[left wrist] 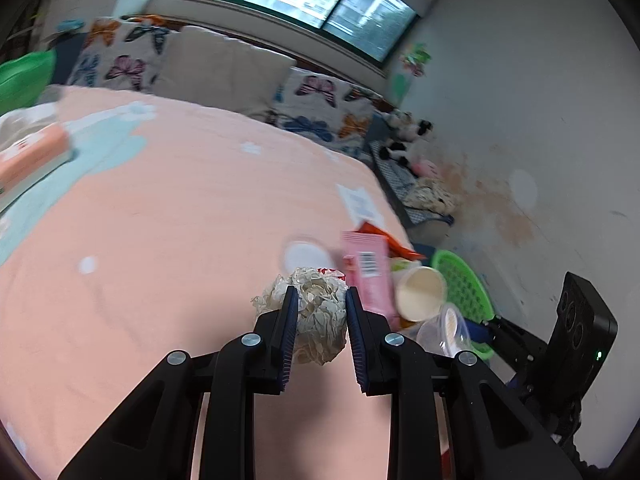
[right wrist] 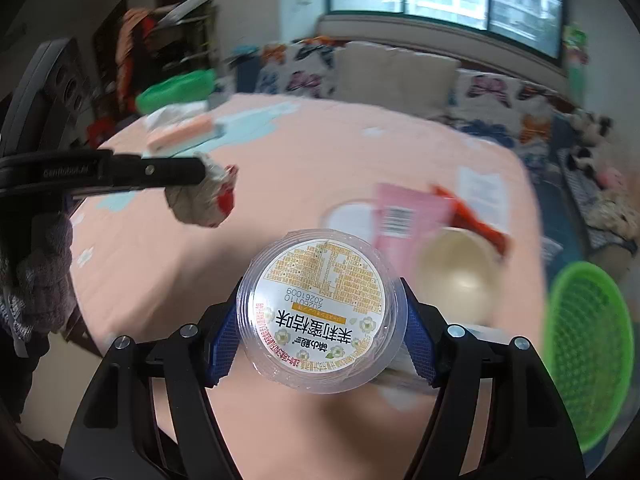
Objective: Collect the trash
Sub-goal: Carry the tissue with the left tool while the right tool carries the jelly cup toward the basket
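My left gripper is shut on a crumpled paper ball and holds it above the pink bed; it also shows at the left of the right wrist view. My right gripper is shut on a clear plastic cup with a printed lid, also seen in the left wrist view. On the bed's right edge lie a pink wrapper, an orange wrapper, a cream paper cup and a white round lid. A green basket stands beside the bed at the right.
The pink bedsheet fills the middle. Butterfly pillows and a beige cushion line the far side under the window. A pink box and a green tub sit at the far left. Plush toys lie by the right wall.
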A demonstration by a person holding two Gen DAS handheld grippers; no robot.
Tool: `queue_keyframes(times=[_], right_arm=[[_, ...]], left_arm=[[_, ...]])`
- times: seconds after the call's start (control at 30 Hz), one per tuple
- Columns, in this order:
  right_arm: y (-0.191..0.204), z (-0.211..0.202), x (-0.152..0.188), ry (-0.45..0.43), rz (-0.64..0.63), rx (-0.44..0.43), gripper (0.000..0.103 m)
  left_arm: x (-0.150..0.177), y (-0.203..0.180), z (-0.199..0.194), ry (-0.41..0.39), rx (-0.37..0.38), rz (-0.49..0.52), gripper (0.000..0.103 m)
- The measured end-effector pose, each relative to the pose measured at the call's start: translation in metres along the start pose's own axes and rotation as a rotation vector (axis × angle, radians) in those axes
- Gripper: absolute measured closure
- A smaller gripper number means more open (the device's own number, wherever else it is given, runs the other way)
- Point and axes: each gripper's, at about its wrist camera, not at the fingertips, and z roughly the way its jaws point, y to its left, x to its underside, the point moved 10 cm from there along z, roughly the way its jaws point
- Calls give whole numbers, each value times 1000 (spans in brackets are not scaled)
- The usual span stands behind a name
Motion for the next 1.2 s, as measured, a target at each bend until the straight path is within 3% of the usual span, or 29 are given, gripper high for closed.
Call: queue_keyframes(times=[0.4,0.6,0.77,1.2], right_arm=[[-161,-69,49,-33,224,254,33],[-229,-82,89,-16,331,344,33],[-272,-80,119,10,423,366,32],[-303,-86,149,3,522,379,24]], left_arm=[[-1,-138,61,95,132,198,79],[6,-200,101,160,186,274,79],[14,-240,130,210,198,331,79],[46,-286,198,327,195,397,78]])
